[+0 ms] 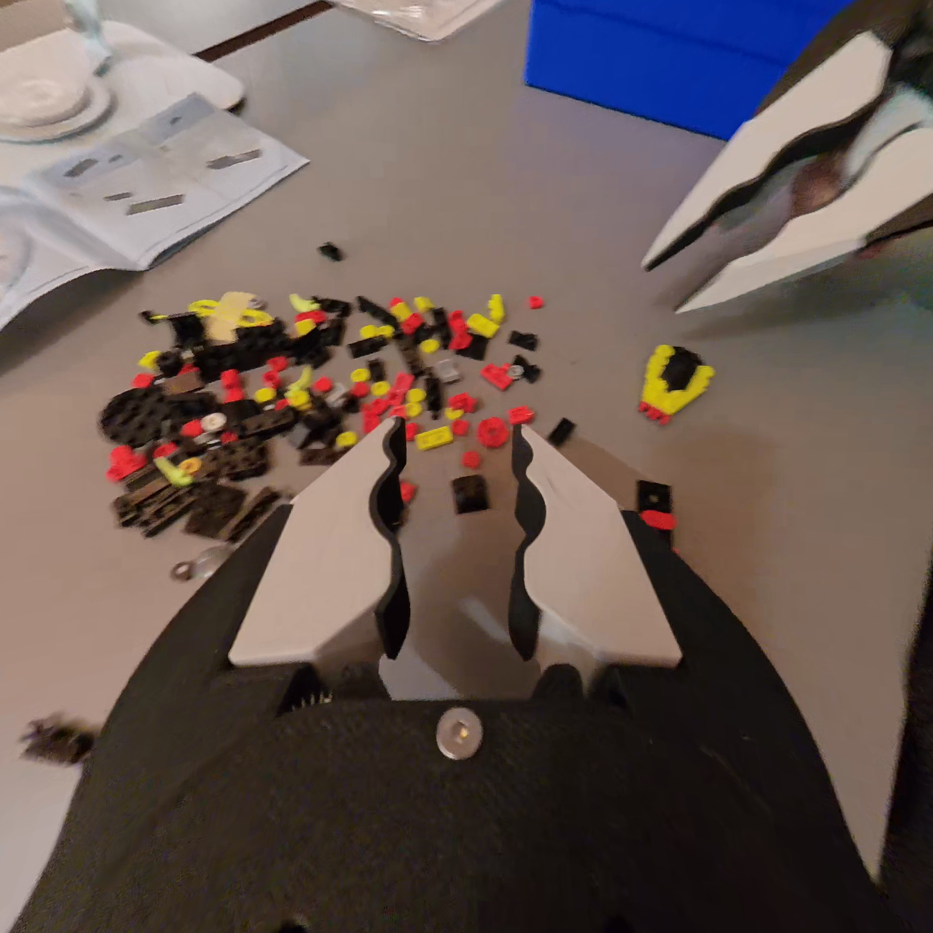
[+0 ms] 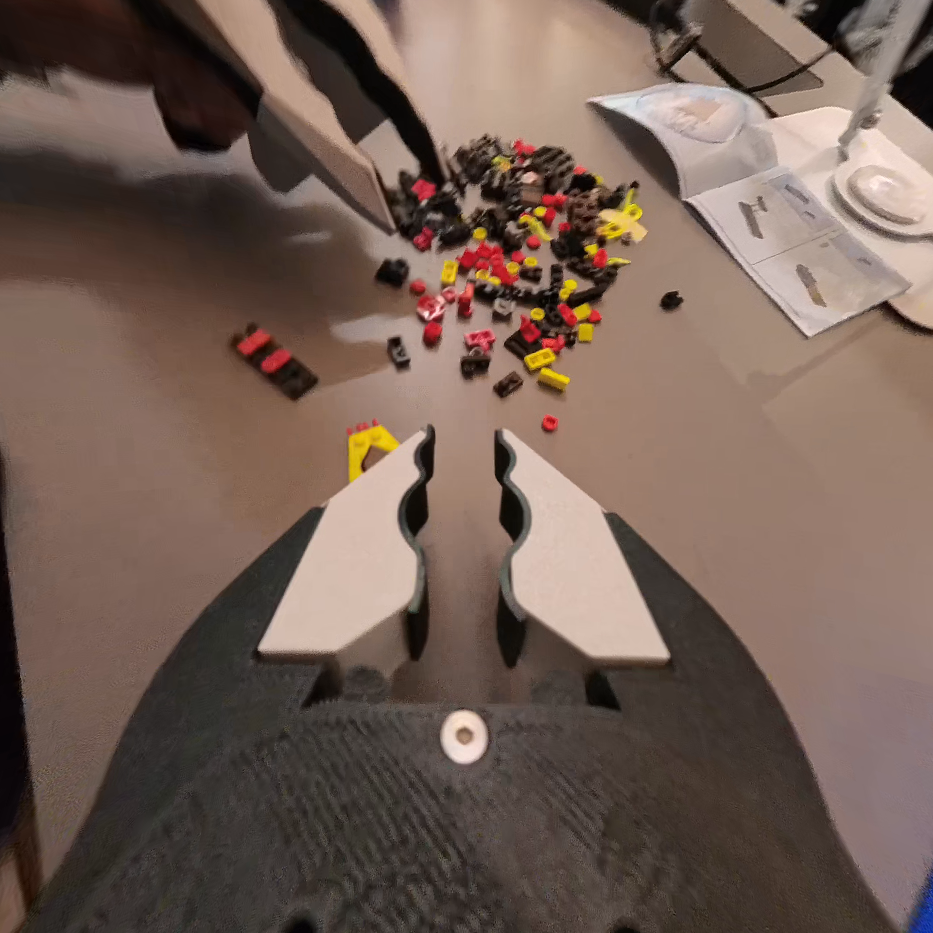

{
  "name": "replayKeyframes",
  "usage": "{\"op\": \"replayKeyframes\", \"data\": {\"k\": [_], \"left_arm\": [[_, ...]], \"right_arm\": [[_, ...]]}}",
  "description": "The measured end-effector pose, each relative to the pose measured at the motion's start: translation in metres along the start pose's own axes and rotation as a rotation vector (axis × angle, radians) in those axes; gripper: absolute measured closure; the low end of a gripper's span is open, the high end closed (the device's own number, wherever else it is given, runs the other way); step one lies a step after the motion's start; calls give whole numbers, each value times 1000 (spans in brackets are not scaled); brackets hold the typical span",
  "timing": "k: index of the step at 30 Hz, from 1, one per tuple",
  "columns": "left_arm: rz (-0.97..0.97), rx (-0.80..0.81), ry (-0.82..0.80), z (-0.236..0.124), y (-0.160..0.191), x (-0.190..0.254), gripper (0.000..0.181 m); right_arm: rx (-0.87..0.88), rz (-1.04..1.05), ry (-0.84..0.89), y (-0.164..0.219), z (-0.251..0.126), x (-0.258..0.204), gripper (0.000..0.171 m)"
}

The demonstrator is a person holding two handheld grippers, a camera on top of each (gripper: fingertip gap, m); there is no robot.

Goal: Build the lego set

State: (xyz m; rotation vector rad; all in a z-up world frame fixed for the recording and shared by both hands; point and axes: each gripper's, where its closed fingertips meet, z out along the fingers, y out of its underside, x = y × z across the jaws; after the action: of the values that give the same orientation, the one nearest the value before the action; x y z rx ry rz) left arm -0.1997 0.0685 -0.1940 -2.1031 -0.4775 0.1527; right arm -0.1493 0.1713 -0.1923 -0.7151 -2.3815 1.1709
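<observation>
A pile of loose black, red and yellow lego pieces (image 1: 313, 383) lies on the grey table; it also shows in the right wrist view (image 2: 520, 252). My left gripper (image 1: 457, 429) is open and empty, its tips at the near edge of the pile, above a small black piece (image 1: 470, 494). A yellow and black sub-assembly with red studs (image 1: 674, 381) sits apart to the right; in the right wrist view (image 2: 366, 447) it lies just left of my right gripper (image 2: 464, 434), which is open and empty. A black plate with red pieces (image 2: 275, 361) lies apart.
An open instruction booklet (image 1: 151, 176) lies at the far left, next to white dishes (image 1: 45, 96). A blue box (image 1: 671, 55) stands at the back right. The booklet (image 2: 792, 242) also shows in the right wrist view. A lone black piece (image 1: 330, 251) lies beyond the pile. There is about 12 centimeters between the tips of the two grippers. The small black piece (image 1: 470, 494) is about 4 centimeters from my left fingertips and 12 centimeters from my right. It is also in sight in the right wrist view (image 2: 392, 268).
</observation>
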Motion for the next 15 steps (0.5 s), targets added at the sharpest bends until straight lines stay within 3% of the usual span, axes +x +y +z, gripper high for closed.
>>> {"op": "replayKeyframes", "data": {"k": [7, 11, 15], "left_arm": [[114, -85, 201, 18, 8, 68, 146], [143, -99, 217, 20, 14, 72, 154], [30, -101, 251, 15, 17, 60, 158]], "right_arm": [[-89, -47, -251, 17, 10, -48, 147], [-90, -58, -249, 18, 13, -51, 145], [-69, -60, -264, 11, 16, -58, 144]]}}
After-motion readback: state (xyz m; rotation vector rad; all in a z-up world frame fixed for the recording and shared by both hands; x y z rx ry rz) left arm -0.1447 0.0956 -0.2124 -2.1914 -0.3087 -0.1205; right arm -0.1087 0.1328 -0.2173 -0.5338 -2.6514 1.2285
